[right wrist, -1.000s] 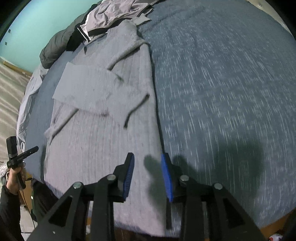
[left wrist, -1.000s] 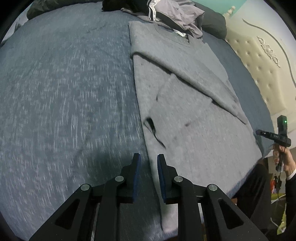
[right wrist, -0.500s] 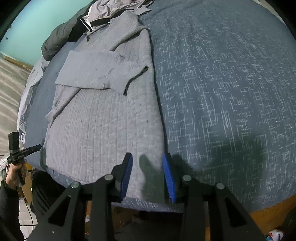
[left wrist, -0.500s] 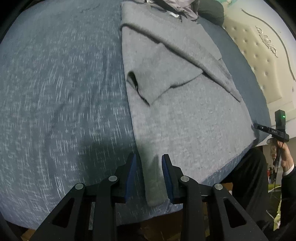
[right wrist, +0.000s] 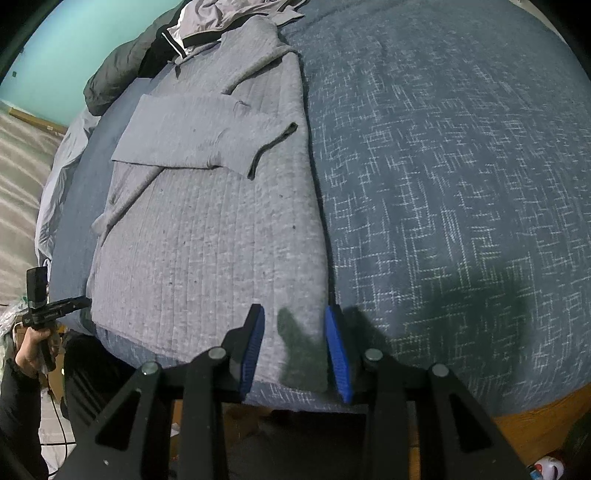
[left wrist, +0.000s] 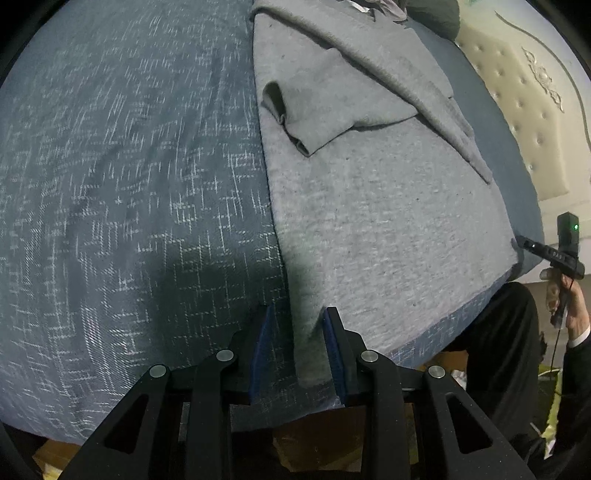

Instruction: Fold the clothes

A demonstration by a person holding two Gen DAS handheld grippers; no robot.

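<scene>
The left gripper (left wrist: 298, 349) is seen with its jaws parted a narrow way, the near left corner of the grey sweater (left wrist: 369, 206) lying between the blue pads (left wrist: 260, 350) without being pressed. The right gripper (right wrist: 295, 350) is likewise narrowly parted, and the near right corner of the same sweater (right wrist: 207, 251) is framed between its blue ribbed pads (right wrist: 336, 354), which are not seen to pinch it. Both tools are built of matte black plastic arms joined by round silver pins.

The bed (left wrist: 129, 184) is covered by a dark blue-grey spread woven with a broken white cross-hatch pattern, and it fills most of each view. The sweater is laid flat on it, lengthwise, its hem at the near edge of the mattress and its collar at the far end. Its fabric is a pale heathered grey knit, finely ribbed in lengthwise lines and flecked with small dark specks. Both sleeves are folded inward across the chest: one lies as a broad band ending in an open cuff (left wrist: 284, 118), the other as a long narrow diagonal.

A cream tufted headboard (left wrist: 517, 110) with buttoned padding is seen at one side. A heap of crumpled clothes (right wrist: 221, 18), pale lilac-grey with a black and white trim, is piled beyond the collar. A hand (right wrist: 35, 341) grasping the far gripper's handle is visible at the edge of each view.
</scene>
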